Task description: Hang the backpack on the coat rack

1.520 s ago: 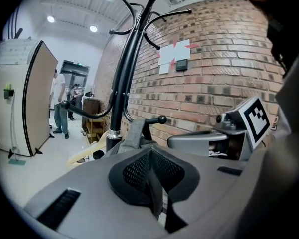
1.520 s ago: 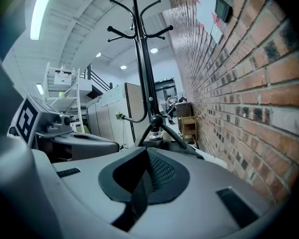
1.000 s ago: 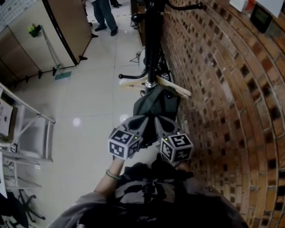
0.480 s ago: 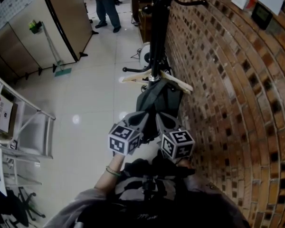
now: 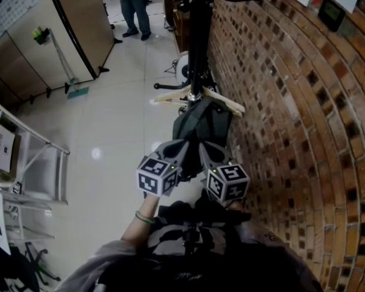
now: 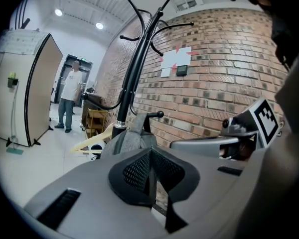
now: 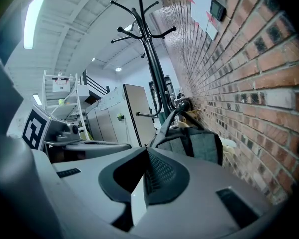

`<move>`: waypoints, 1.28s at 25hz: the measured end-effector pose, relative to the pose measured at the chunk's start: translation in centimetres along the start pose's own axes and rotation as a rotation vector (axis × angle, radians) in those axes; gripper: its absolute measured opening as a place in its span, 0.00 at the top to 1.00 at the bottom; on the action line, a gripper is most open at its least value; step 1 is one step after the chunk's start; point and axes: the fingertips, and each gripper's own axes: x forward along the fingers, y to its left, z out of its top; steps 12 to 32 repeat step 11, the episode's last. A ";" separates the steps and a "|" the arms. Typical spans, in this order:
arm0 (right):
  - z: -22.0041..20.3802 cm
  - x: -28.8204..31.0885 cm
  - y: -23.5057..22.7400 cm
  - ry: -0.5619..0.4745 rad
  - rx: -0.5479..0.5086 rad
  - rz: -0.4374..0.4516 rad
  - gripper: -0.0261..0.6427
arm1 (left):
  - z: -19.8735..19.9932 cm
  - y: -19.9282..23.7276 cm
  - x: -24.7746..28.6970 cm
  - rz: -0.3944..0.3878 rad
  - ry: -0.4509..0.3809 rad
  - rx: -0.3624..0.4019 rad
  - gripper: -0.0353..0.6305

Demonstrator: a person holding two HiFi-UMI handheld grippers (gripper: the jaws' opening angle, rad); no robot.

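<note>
Backpack (image 5: 202, 125) in the head view: it hangs low on the coat rack (image 5: 198, 41), against the pole and close to the brick wall (image 5: 292, 102), just under a pale wooden hanger (image 5: 224, 104). Its bottom is off the floor (image 5: 121, 120). By this the hanging looks done, and what is left, at most, is to take the hands away and see that the bag holds. The left hand-held gripper (image 5: 176, 152) and the right hand-held gripper (image 5: 212, 153) sit side by side in front of the person. Their tips point at the foot of the bag; from above I cannot tell whether they touch it.

In the left gripper view the jaws are clenched, pad against pad, with nothing caught between them. The grey bag stands just beyond the tips, with its top strap running up to a knobbed hook on the rack.

In the right gripper view the jaws are likewise pressed together and hold nothing. The bag hangs ahead of them, beside the wall, with its strap looped over the knobbed hook and carrying the weight.
</note>
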 end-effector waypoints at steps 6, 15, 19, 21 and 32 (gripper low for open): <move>0.0 -0.1 -0.3 0.005 0.001 -0.006 0.95 | -0.3 0.2 0.1 0.000 0.008 -0.014 0.94; -0.3 -0.1 -0.3 0.010 0.006 -0.005 0.95 | -0.6 0.2 0.2 0.001 0.012 -0.018 0.94; -0.3 -0.1 -0.3 0.010 0.006 -0.005 0.95 | -0.6 0.2 0.2 0.001 0.012 -0.018 0.94; -0.3 -0.1 -0.3 0.010 0.006 -0.005 0.95 | -0.6 0.2 0.2 0.001 0.012 -0.018 0.94; -0.3 -0.1 -0.3 0.010 0.006 -0.005 0.95 | -0.6 0.2 0.2 0.001 0.012 -0.018 0.94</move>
